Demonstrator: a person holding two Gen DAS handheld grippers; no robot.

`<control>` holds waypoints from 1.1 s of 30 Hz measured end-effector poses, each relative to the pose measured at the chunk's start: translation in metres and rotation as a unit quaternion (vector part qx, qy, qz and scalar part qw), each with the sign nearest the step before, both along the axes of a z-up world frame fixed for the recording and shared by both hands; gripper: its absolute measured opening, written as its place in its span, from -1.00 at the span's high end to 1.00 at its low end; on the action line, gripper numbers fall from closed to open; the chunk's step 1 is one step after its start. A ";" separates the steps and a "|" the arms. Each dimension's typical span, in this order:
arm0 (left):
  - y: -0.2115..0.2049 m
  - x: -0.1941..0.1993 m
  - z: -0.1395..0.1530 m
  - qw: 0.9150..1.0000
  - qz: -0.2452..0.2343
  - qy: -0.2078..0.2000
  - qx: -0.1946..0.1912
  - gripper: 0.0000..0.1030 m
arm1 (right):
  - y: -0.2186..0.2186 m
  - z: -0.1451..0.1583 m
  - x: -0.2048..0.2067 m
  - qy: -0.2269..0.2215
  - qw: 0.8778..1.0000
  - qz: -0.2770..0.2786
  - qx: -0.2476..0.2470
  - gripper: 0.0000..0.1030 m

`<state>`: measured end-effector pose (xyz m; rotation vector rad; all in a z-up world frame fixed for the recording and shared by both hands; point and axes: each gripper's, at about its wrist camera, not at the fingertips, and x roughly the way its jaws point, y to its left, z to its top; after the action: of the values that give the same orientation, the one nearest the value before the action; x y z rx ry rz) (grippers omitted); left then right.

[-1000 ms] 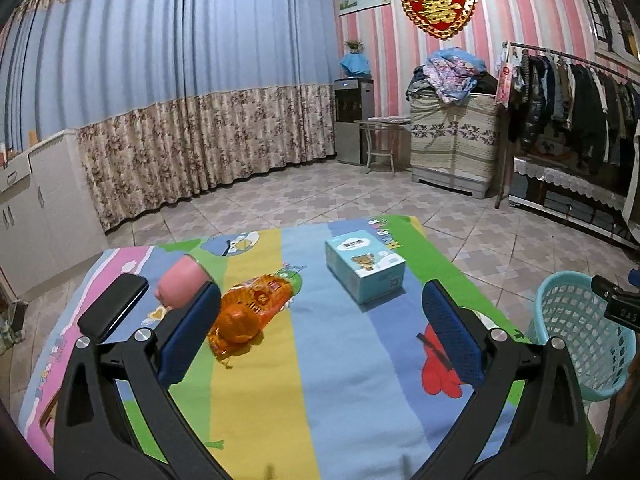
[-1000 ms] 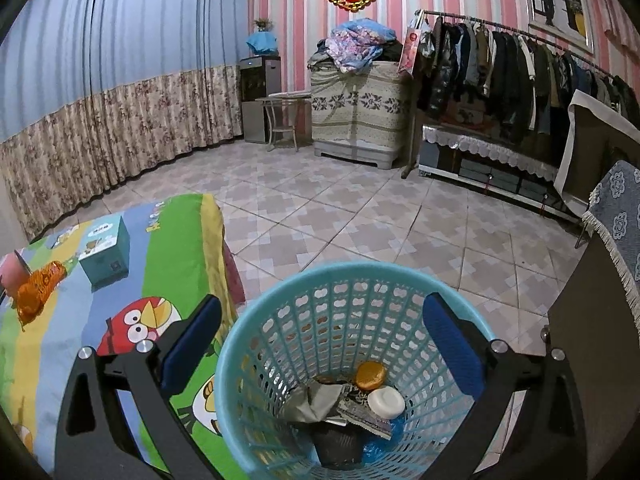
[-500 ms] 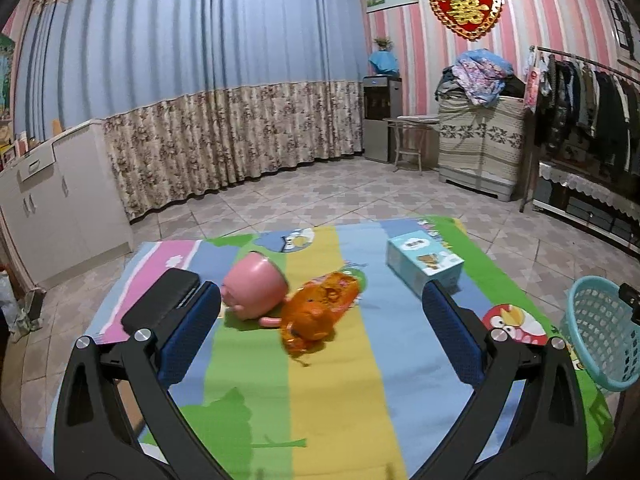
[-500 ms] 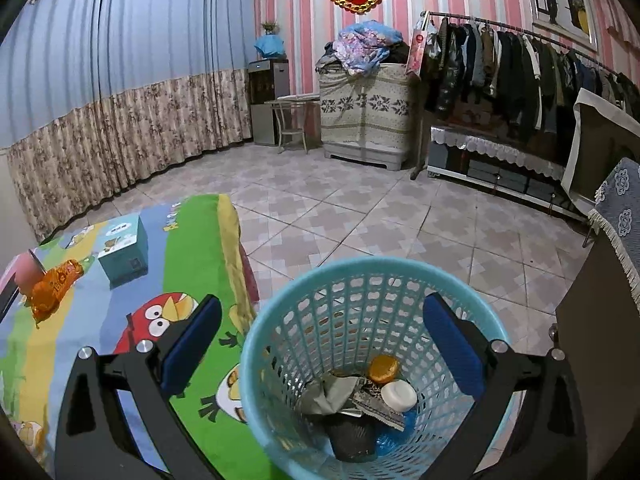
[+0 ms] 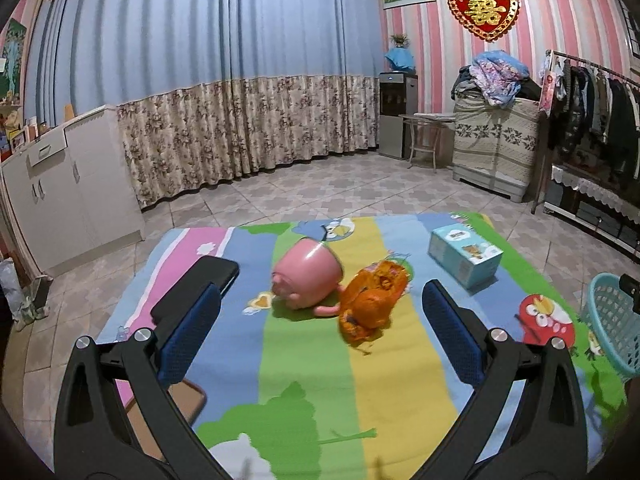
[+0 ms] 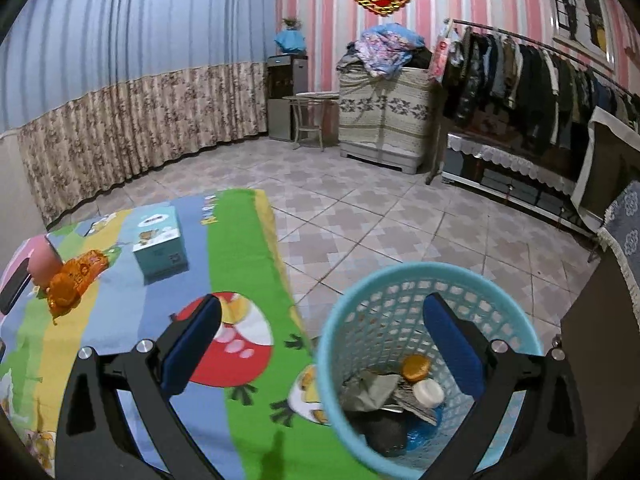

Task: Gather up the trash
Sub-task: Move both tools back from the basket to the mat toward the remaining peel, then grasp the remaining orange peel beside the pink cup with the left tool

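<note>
A crumpled orange snack wrapper (image 5: pixel 374 300) lies on the striped cartoon mat (image 5: pixel 304 364), touching a tipped pink cup (image 5: pixel 306 280). My left gripper (image 5: pixel 316 336) is open and empty, held above the mat just short of both. A light blue tissue box (image 5: pixel 464 254) stands farther right. The blue mesh basket (image 6: pixel 436 276) holds several pieces of trash (image 6: pixel 400 392). My right gripper (image 6: pixel 320 348) is open and empty over the basket's left rim. The wrapper (image 6: pixel 74 280) and box (image 6: pixel 160 240) also show in the right wrist view.
A black phone (image 5: pixel 196 284) lies on the mat by my left finger, and a brown flat object (image 5: pixel 176 404) below it. White cabinets (image 5: pixel 68 188) stand at left. A clothes rack (image 6: pixel 540 80) and covered furniture (image 6: pixel 384 112) line the far wall. Dark furniture (image 6: pixel 600 360) stands right of the basket.
My left gripper has swung left, bringing the cup, wrapper and phone toward centre. My right gripper has shifted left, so the basket now sits under its right finger.
</note>
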<state>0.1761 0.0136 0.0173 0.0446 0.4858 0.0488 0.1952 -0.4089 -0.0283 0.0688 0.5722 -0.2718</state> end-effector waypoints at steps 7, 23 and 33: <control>0.032 0.011 -0.023 1.000 0.021 0.018 -0.010 -0.89 | 0.038 -0.016 0.020 0.016 0.999 0.034 0.003 -0.91; 0.068 0.058 -0.059 0.996 0.024 0.072 -0.049 -0.89 | 0.118 -0.056 0.064 0.066 0.992 0.105 -0.017 -0.91; 0.002 0.095 -0.068 0.992 -0.067 0.094 -0.048 -0.78 | 0.118 -0.056 0.076 0.092 0.991 0.097 -0.026 -0.91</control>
<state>0.2710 0.0159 -0.0503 -0.0122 0.6727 -0.1106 0.2712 -0.2914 -0.0848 -0.0634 0.7501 -0.1034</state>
